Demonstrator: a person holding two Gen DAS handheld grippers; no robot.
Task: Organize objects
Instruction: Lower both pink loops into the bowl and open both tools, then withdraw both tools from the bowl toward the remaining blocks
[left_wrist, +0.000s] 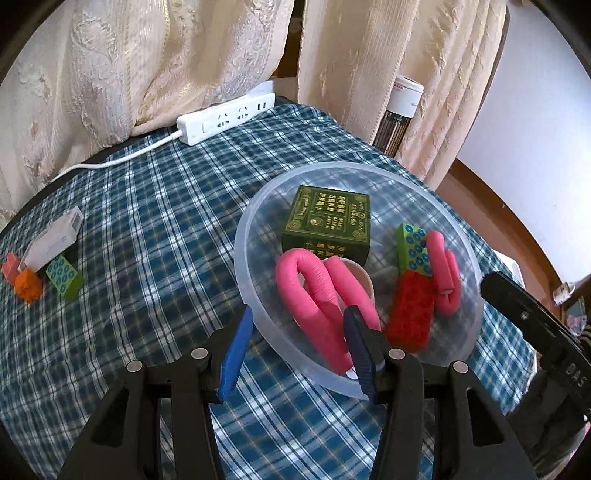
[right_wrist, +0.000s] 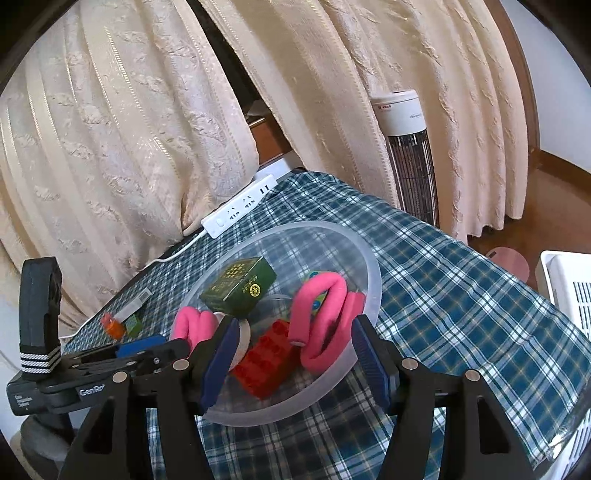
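While both claws hang part open and empty — the left claw astride the bowl rim, the right claw over it — the toy bricks at the table's left edge wait, and a careless nudge could tip the bowl.

Cream curtains hanging behind a table with a blue checked cloth, tall white heater beside them, brown wood floor, bright daylight.
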